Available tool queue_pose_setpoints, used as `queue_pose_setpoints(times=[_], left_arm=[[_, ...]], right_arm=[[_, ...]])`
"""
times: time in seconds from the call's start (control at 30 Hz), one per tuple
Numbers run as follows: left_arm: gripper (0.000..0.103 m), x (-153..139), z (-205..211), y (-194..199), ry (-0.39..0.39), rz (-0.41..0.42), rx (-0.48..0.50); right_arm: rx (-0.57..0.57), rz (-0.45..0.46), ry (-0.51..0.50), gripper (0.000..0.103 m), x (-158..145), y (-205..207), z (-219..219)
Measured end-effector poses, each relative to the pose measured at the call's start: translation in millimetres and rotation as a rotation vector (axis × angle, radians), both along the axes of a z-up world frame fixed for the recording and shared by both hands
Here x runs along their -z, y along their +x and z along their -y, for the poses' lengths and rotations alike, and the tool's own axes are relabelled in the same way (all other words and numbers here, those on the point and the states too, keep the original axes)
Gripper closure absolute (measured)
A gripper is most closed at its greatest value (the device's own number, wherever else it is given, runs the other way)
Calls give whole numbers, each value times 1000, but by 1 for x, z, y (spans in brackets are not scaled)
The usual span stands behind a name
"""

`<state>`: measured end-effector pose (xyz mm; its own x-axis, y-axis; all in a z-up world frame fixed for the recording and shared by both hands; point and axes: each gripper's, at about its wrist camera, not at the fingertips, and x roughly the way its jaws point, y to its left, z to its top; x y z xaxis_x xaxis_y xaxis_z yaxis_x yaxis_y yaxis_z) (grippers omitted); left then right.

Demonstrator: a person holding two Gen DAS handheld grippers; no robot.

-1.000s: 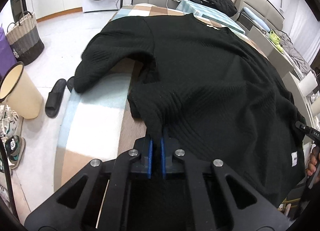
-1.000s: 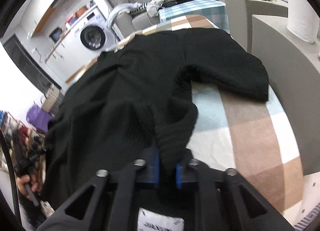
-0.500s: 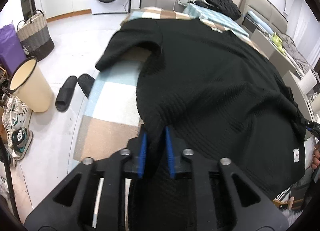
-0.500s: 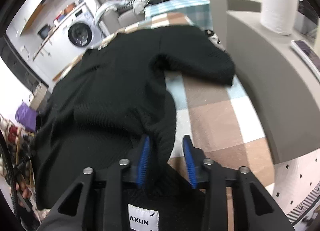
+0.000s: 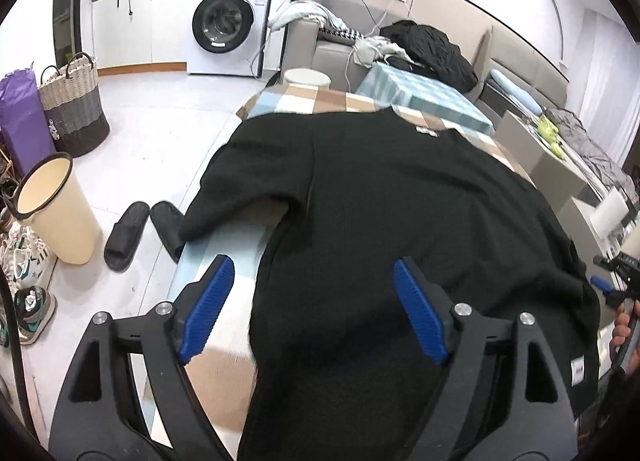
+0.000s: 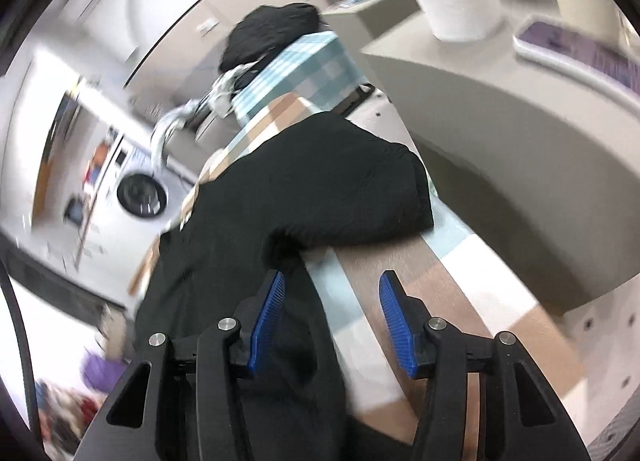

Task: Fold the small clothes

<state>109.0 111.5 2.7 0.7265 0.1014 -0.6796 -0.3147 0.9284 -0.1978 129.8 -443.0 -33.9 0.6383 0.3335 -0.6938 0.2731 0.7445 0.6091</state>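
The black knit top lies spread flat along the checked cloth-covered table, its long axis running away from both cameras: hem at the near end, neckline with a small white label at the far end, toward the sofa. One short sleeve sticks out sideways off the left edge in the left wrist view, its cuff hanging just past the table's side above a pair of black slippers on the floor; the other sleeve spreads out to the right in the right wrist view, resting on the blue and brown checks. The fabric is a dark, ribbed or textured knit, fairly smooth across the body. The left gripper has just been opening and its blue pads stand wide apart over the hem, not pressing the cloth. The right gripper has likewise been opening; its jaws are parted, with the top's edge between them but unpinched.
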Motion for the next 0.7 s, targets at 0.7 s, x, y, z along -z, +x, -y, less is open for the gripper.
queue_pose_setpoints(times=[0.7], left_arm=[[22, 17, 7, 81, -15, -21, 81]], right_arm=[[208, -136, -45, 81, 25, 65, 40]])
